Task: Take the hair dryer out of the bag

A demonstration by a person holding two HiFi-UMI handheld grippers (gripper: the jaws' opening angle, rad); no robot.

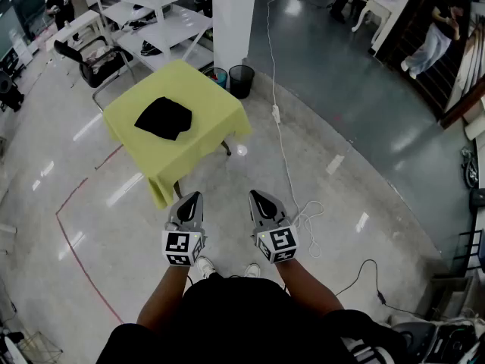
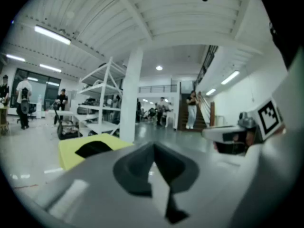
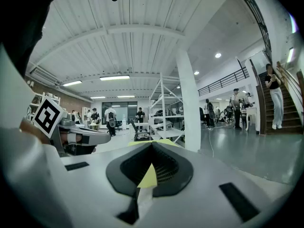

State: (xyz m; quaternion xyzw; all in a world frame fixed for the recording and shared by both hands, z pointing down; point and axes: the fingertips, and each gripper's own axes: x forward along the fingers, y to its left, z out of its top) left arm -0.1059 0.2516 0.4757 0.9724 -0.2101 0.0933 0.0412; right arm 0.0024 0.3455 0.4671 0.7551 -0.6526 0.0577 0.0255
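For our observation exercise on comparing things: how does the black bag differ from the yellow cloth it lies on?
Colour: the black bag is dark and plain, while the yellow cloth is bright.
Size: the bag covers only a small patch, and the cloth spreads far wider.
Pose: the bag lies flat and slightly rumpled on top. The cloth drapes over the edges with its corners hanging down.
Shared: both look soft and limp.

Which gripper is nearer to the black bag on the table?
Left. The left gripper hangs short of the table, nearly in line with the black bag; the right gripper is farther right.
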